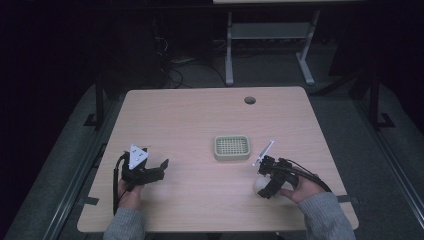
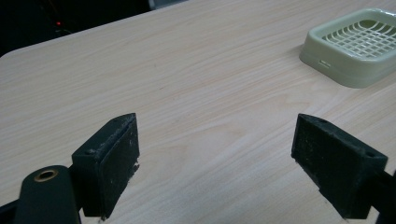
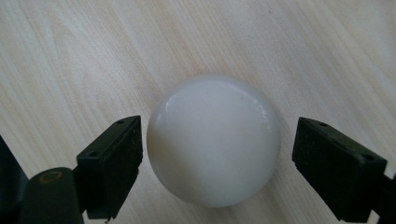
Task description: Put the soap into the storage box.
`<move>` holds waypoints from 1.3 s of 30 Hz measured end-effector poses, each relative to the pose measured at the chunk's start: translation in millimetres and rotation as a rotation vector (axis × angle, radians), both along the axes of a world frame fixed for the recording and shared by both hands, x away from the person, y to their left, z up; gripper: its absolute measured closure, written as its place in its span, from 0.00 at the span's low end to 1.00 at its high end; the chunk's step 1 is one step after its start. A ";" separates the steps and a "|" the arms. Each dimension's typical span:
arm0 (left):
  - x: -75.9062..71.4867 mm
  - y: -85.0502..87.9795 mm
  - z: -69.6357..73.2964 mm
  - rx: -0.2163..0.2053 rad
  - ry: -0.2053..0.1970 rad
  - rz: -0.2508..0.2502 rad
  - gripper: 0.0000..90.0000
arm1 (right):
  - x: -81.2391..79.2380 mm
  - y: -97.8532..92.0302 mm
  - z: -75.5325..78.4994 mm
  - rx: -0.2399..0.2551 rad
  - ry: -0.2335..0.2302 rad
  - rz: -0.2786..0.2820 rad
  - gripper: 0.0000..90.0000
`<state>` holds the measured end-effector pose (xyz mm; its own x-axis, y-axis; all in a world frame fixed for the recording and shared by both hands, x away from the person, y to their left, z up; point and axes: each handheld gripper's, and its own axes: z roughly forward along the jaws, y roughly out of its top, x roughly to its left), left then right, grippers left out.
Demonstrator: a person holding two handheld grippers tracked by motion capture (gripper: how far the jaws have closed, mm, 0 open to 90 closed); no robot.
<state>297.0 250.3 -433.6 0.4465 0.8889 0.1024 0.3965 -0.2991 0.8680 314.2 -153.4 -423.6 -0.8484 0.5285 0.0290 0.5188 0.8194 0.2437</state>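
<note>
On the table point(image 1: 200, 115), right gripper point(image 3: 217, 154) spread around white ball point(image 3: 214, 140), its underside hidden; left gripper point(image 2: 217, 158) spread

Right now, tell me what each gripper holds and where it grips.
Nothing is held. The right gripper is open around the white ball, pads not clamped on it. The left gripper is open over bare table.
</note>
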 end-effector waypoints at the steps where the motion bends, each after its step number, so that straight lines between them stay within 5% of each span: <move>1: 0.0 0.0 0.0 0.001 0.001 0.000 0.17 | -0.2 0.5 -0.8 0.001 0.009 -0.005 0.17; 25: -0.1 0.4 0.1 -0.003 0.000 0.002 0.16 | 2.1 11.1 -18.8 -0.086 0.034 0.009 0.18; 39: -0.2 0.4 0.1 -0.003 0.000 0.001 0.16 | 1.8 12.1 -18.9 -0.087 0.045 0.020 0.26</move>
